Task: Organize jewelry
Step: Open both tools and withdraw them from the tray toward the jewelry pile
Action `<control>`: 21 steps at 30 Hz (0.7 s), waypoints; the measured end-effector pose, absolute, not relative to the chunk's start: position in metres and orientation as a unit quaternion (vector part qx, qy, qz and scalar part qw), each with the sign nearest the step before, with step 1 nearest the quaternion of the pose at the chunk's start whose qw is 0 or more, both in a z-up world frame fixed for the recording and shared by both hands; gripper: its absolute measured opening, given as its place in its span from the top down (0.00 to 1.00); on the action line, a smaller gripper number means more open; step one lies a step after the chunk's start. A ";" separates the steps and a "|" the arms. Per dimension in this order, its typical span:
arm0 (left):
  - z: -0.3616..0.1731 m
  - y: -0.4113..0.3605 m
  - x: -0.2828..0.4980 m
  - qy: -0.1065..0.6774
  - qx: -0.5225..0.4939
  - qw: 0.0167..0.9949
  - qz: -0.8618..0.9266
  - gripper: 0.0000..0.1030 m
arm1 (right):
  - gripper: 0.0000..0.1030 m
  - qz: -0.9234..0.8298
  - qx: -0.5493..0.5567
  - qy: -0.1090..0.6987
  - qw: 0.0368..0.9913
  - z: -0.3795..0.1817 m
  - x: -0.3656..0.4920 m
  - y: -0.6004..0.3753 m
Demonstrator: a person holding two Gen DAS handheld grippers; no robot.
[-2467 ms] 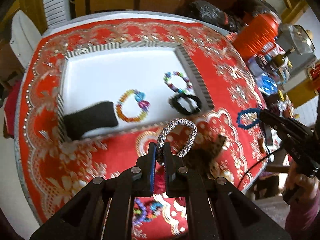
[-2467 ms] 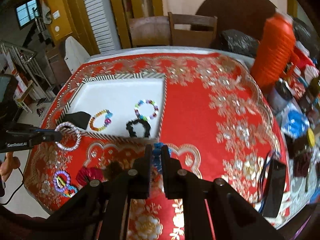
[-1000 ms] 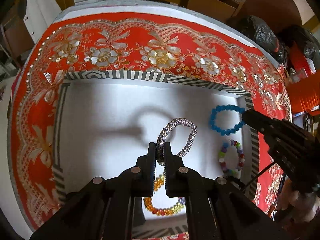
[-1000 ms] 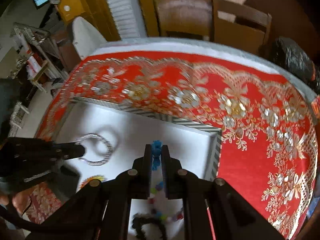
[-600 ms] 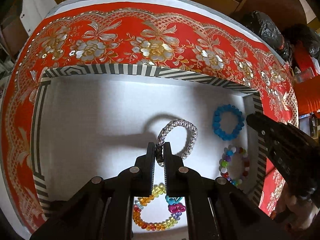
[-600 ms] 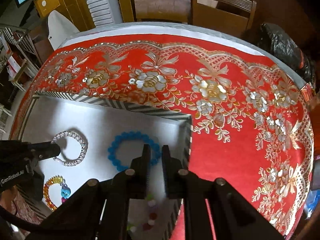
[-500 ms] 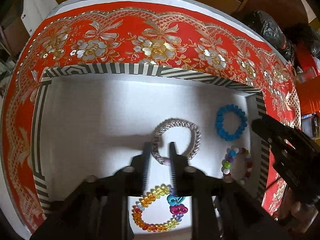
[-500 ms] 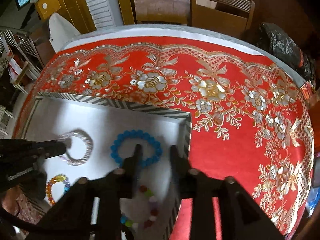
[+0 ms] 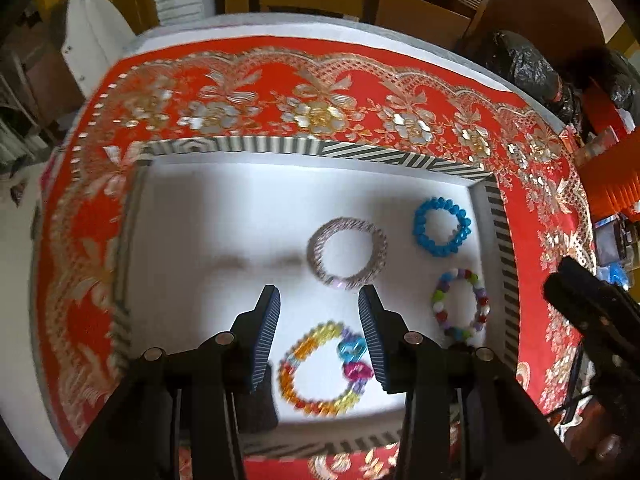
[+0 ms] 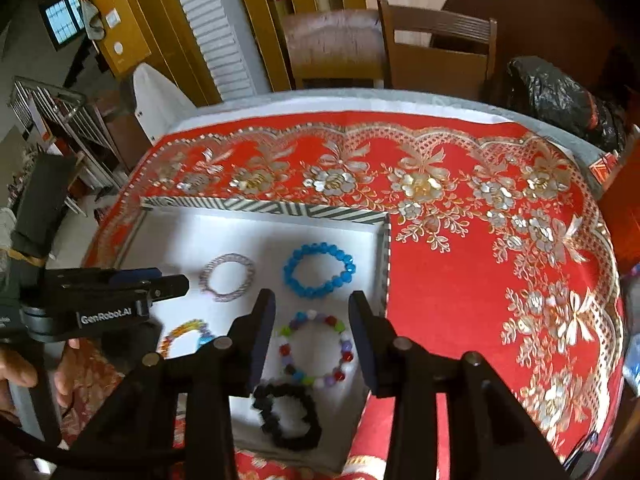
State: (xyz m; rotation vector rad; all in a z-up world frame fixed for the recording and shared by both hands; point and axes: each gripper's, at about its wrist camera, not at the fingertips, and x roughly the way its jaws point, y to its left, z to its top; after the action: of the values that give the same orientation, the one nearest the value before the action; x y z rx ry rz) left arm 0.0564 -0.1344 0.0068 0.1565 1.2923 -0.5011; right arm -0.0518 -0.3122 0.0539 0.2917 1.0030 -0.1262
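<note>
A white tray with a striped rim point(image 9: 280, 146) point(image 10: 264, 206) lies on the red tablecloth. In it lie a silver bracelet point(image 9: 347, 253) point(image 10: 229, 272), a blue bead bracelet point(image 9: 441, 232) point(image 10: 319, 270), a multicolour bead bracelet point(image 9: 460, 305) point(image 10: 316, 349), an orange-yellow bracelet point(image 9: 324, 368) point(image 10: 182, 334) and a black scrunchie point(image 10: 288, 414). My left gripper point(image 9: 318, 314) is open and empty, just above and short of the silver bracelet. My right gripper point(image 10: 312, 316) is open and empty, over the multicolour bracelet, short of the blue one.
A black foam block point(image 9: 260, 408) sits at the tray's near left. Wooden chairs point(image 10: 436, 52) stand beyond the table. Black bags point(image 10: 560, 100) and an orange object point(image 9: 616, 176) crowd the right side. The other gripper shows in each view point(image 9: 592, 312) point(image 10: 100, 300).
Both grippers carried bracelets over the tray, then opened: the silver and the blue bracelet now lie on the tray floor. Both grippers have drawn back a little.
</note>
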 end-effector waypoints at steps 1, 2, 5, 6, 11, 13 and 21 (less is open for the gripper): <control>0.010 -0.132 0.052 0.592 0.073 0.770 -0.228 0.76 | 0.58 -0.059 0.142 0.475 0.866 0.058 -0.056 -0.310; 0.014 -0.129 0.048 0.590 0.073 0.772 -0.227 0.76 | 0.57 -0.057 0.145 0.471 0.868 0.063 -0.061 -0.307; 0.022 -0.121 0.033 0.583 0.074 0.776 -0.229 0.77 | 0.56 -0.056 0.139 0.462 0.874 0.077 -0.075 -0.297; 0.025 -0.118 0.026 0.580 0.077 0.778 -0.230 0.76 | 0.55 -0.056 0.136 0.461 0.875 0.081 -0.080 -0.293; 0.040 -0.100 0.000 0.565 0.086 0.787 -0.233 0.76 | 0.54 -0.054 0.133 0.450 0.882 0.099 -0.106 -0.274; 0.044 -0.094 -0.009 0.561 0.090 0.789 -0.232 0.76 | 0.53 -0.054 0.131 0.446 0.884 0.104 -0.116 -0.266; 0.054 -0.065 -0.040 0.552 0.096 0.795 -0.231 0.76 | 0.49 -0.057 0.138 0.439 0.886 0.116 -0.157 -0.242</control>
State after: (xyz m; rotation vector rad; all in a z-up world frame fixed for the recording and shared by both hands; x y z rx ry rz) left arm -0.0399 -0.0646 0.0545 0.2066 1.1868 -0.4966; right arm -0.1566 -0.2416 0.1157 0.2877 0.9140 -0.1190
